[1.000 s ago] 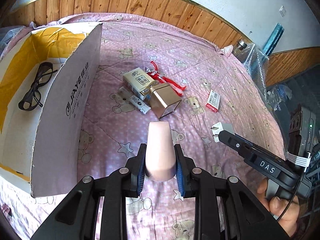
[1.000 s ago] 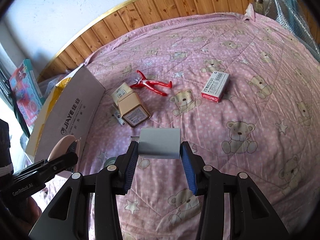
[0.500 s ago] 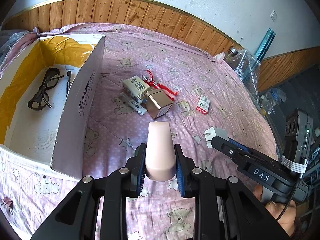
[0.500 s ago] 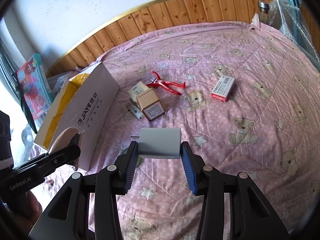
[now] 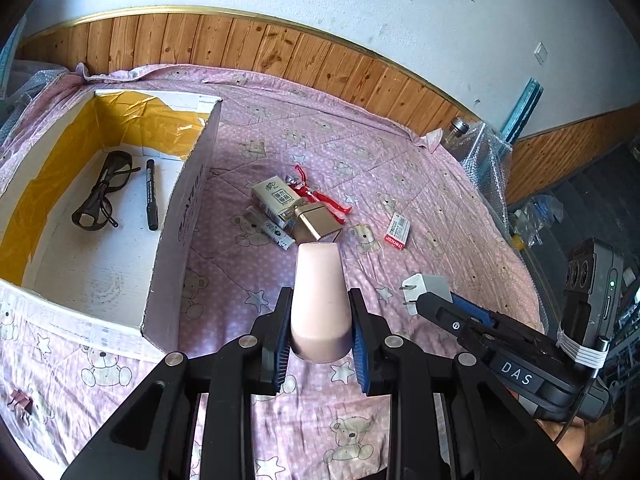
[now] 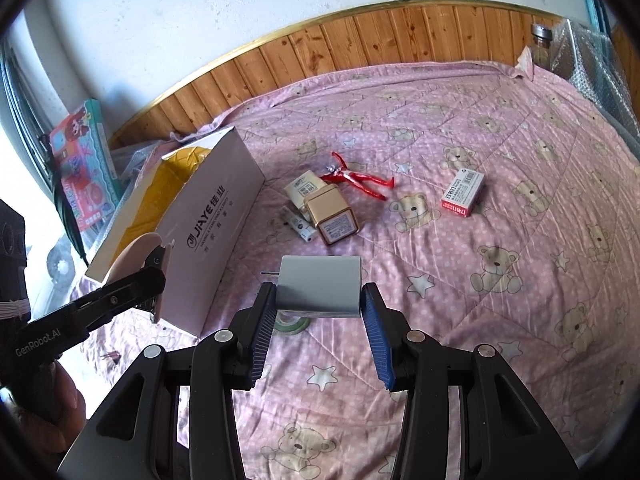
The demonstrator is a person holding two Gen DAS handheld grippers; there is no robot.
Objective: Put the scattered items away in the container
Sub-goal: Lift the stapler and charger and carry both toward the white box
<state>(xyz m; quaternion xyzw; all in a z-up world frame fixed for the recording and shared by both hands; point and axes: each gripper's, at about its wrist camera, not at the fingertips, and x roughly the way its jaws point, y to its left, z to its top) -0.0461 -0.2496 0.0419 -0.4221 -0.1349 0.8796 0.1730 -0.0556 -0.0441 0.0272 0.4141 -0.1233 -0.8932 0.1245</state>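
Both hand-held grippers risen, cardboard box [image 5: 176, 216] holding glasses [image 5: 102, 196], marker [image 5: 151, 194]

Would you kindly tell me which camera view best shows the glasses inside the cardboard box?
The left wrist view: it looks down into the cardboard box, so the glasses lie in plain sight beside a black marker. In the right wrist view the box's wall hides its floor, so the glasses do not show.

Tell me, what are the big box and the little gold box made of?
The big box looks like cardboard: thin bent walls with a printed matte white outside and yellow tape lining the inside. The little gold box looks like metal or shiny coated card; its smooth sheen shows, but which one cannot be told.
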